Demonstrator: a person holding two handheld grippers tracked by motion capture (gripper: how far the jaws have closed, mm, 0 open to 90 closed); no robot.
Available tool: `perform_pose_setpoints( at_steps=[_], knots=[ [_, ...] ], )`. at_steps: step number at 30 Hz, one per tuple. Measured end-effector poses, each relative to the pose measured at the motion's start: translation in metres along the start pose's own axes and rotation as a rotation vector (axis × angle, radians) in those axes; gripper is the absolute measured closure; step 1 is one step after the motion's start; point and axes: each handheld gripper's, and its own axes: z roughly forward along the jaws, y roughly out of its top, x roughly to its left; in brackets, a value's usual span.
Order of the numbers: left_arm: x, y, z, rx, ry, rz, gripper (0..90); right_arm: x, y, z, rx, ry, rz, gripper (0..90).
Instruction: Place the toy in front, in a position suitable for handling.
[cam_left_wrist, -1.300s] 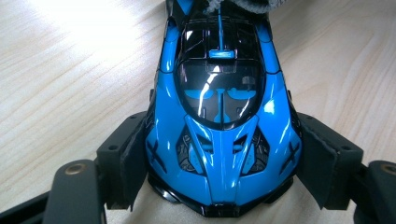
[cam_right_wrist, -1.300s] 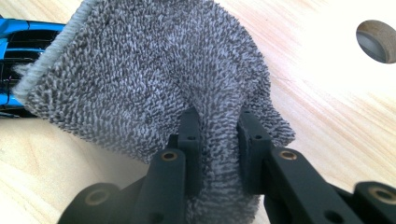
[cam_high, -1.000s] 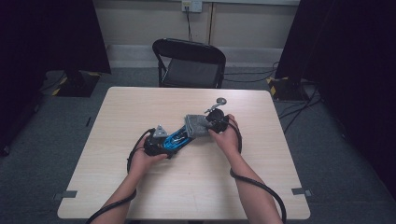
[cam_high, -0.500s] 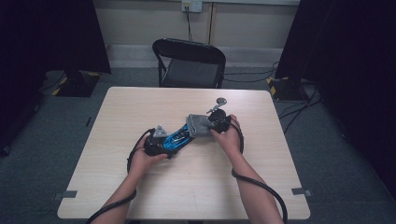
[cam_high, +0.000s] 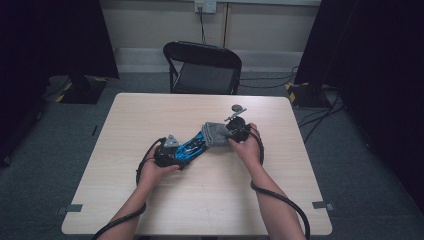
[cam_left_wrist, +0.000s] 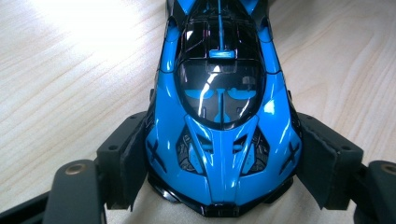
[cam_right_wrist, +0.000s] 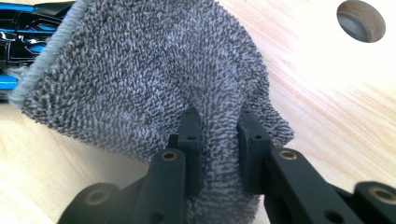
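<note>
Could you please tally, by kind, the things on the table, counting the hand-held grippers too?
Blue toy car: 1
Grey cloth: 1
Hand-held grippers: 2, the left hand-held gripper and the right hand-held gripper
Total: 4

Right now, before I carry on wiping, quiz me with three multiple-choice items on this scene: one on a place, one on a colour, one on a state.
1. Where does the grey cloth lie?
A. on the chair
B. over the toy car's far end
C. on the floor

2. What colour is the toy car?
A. blue with black
B. red
C. white

3. How does the left tool stand?
A. open, clear of the car
B. shut on the car's nose
C. shut on the cloth

Answers: 1 B, the high view shows the cloth draped on the car; 2 A, the left gripper view shows glossy blue bodywork; 3 B, both pads press the car's sides, while the right tool pinches the cloth.
</note>
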Motion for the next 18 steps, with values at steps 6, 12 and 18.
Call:
perform_pose_setpoints(
  at_steps=[6, 12, 18],
  knots=[
    [0.000, 0.000, 0.000, 0.000, 0.000, 0.000, 25.5, -0.003, 0.000, -0.003, -0.002, -0.007, 0.002, 74.4],
    [0.000, 0.000, 0.000, 0.000, 0.000, 0.000, 25.5, -0.006, 0.000, -0.007, -0.008, -0.015, 0.000, 74.4],
    [0.000, 0.000, 0.000, 0.000, 0.000, 0.000, 25.5, -0.009, -0.001, -0.012, -0.015, -0.020, 0.003, 74.4]
  ],
)
